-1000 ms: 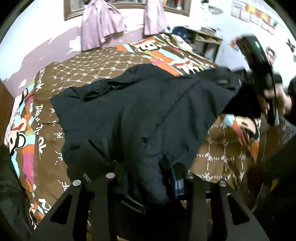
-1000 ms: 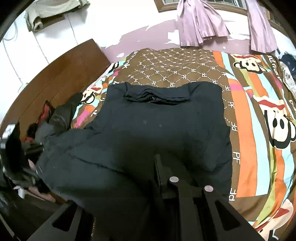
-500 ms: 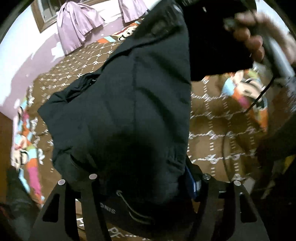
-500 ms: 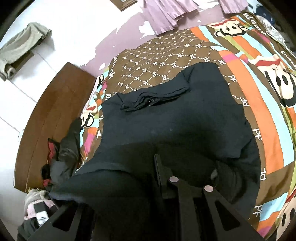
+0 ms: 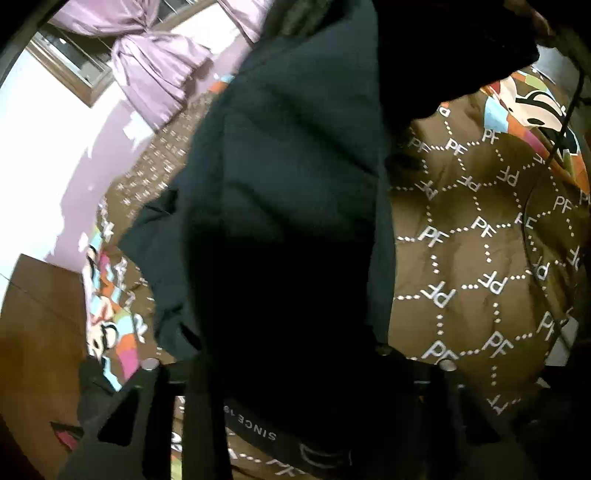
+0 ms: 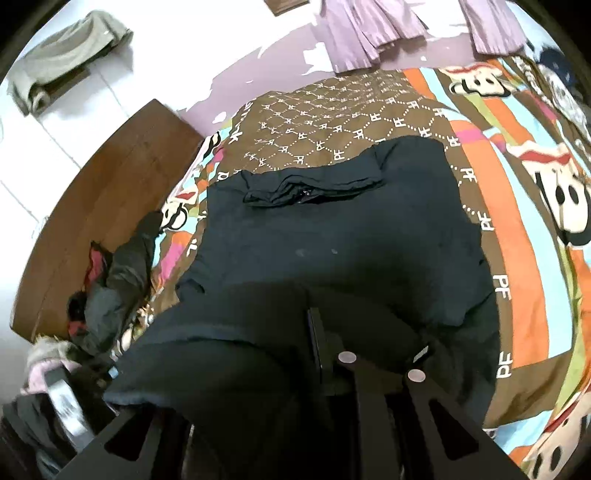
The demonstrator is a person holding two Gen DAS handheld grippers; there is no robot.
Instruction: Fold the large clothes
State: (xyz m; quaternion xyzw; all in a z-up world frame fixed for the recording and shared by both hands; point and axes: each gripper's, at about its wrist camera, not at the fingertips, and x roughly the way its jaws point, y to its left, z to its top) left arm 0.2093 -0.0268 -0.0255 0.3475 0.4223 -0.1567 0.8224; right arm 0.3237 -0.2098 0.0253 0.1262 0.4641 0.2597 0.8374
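Folding the big dark navy padded jacket (image 6: pixel 340 251) on the brown patterned bedspread (image 6: pixel 332 122)

Left gripper (image 5: pixel 295 369) has just been closing and looks clamped on the hem; right gripper (image 6: pixel 365 354) pinches it too. Keep edges level.

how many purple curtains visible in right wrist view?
2. One curtain hangs at top centre above the bed's far edge; the other curtain hangs at top right, cut off by the frame's top. More may lie outside the frame.

Dark jacket (image 5: pixel 295 206) hides both tongs' tips.
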